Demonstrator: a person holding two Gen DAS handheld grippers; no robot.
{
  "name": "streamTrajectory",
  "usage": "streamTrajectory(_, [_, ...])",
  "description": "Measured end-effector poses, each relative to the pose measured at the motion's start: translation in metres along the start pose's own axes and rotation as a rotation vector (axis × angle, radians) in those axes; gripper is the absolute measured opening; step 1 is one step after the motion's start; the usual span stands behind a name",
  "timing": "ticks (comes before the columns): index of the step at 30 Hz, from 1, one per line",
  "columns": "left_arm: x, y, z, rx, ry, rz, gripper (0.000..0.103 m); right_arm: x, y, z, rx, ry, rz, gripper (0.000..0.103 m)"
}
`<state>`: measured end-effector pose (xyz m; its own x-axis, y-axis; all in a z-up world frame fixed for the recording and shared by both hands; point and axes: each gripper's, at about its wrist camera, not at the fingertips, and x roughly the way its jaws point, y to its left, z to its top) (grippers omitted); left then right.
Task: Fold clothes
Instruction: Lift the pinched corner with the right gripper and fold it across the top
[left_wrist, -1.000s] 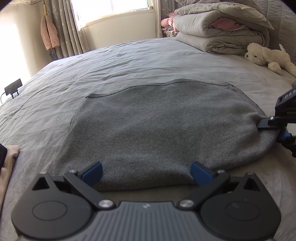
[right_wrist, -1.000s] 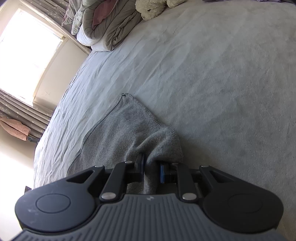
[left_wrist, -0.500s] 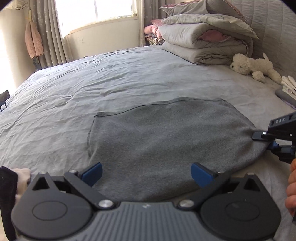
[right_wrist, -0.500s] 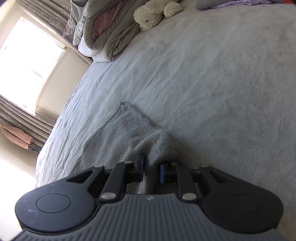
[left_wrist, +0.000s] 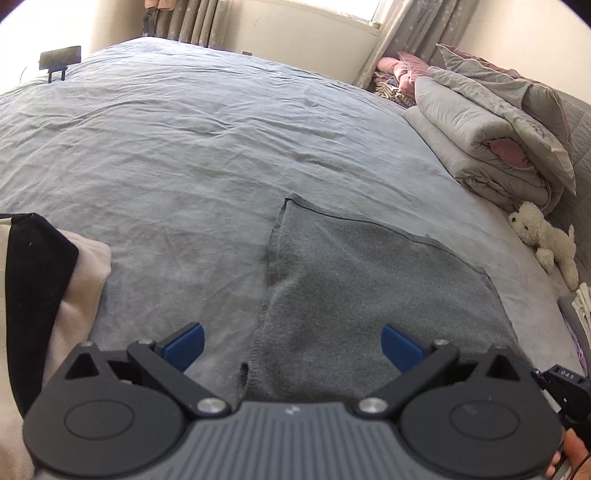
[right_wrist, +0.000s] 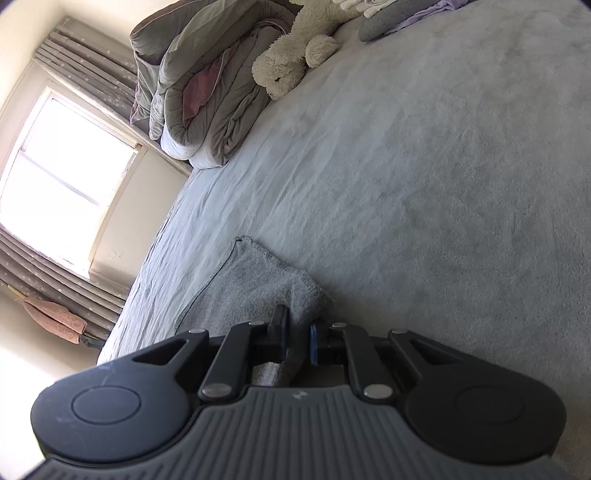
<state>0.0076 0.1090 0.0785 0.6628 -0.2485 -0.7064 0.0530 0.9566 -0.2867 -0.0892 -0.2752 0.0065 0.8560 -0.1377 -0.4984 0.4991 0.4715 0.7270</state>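
A grey garment (left_wrist: 369, 295) is found lying flat on the bed (left_wrist: 184, 147), spread over the blue-grey sheet with its hemmed edges visible along the far and left sides.

The left hand-held gripper (left_wrist: 291, 345) is held above the garment's near left edge with its blue pads (left_wrist: 184, 345) set wide apart — nothing is gripped between them.

The right hand-held gripper (right_wrist: 297, 341) is seen at the garment's corner (right_wrist: 273, 291); its jaws are closing, narrow, with a bunched fold of the grey fabric caught between the pads. In the left wrist view only a small black part of it is seen at the lower right, beside a fingertip.

A stack of folded quilts (left_wrist: 498, 140) is noted at the head of the bed, with a cream soft toy (left_wrist: 543, 236) lying just beside it. A beige and black cloth (left_wrist: 48, 288) is seen at the left edge. Curtains (right_wrist: 81, 77) and a bright window (right_wrist: 62, 177) are recorded behind the bed.
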Motion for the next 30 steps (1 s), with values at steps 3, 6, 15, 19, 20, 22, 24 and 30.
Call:
streamTrajectory(3, [-0.001,0.01,0.003,-0.01,0.009,0.026,0.102,-0.002,0.014,0.001,-0.101,-0.028,0.002,0.009])
streamTrajectory(6, [-0.007,0.028,0.01,-0.084,0.013,0.021,0.102,-0.012,0.038,0.002,-0.251,-0.09,0.04,0.008])
streamTrajectory(15, [-0.013,0.06,0.025,-0.241,0.012,-0.004,0.102,-0.035,0.141,-0.06,-0.772,-0.219,0.259,0.008])
streamTrajectory(19, [-0.02,0.07,0.028,-0.267,-0.002,-0.029,0.102,-0.041,0.175,-0.121,-0.959,-0.187,0.375,0.008])
streamTrajectory(20, [-0.022,0.073,0.029,-0.274,-0.007,-0.027,0.102,-0.042,0.181,-0.136,-1.002,-0.174,0.4,0.008])
streamTrajectory(22, [-0.024,0.078,0.029,-0.288,-0.009,-0.027,0.102,-0.037,0.19,-0.164,-1.087,-0.133,0.421,0.007])
streamTrajectory(24, [-0.025,0.083,0.03,-0.305,-0.004,-0.035,0.102,-0.028,0.193,-0.187,-1.158,-0.085,0.413,0.007])
streamTrajectory(30, [-0.029,0.1,0.03,-0.354,-0.001,-0.046,0.102,-0.006,0.188,-0.234,-1.283,0.015,0.35,0.007])
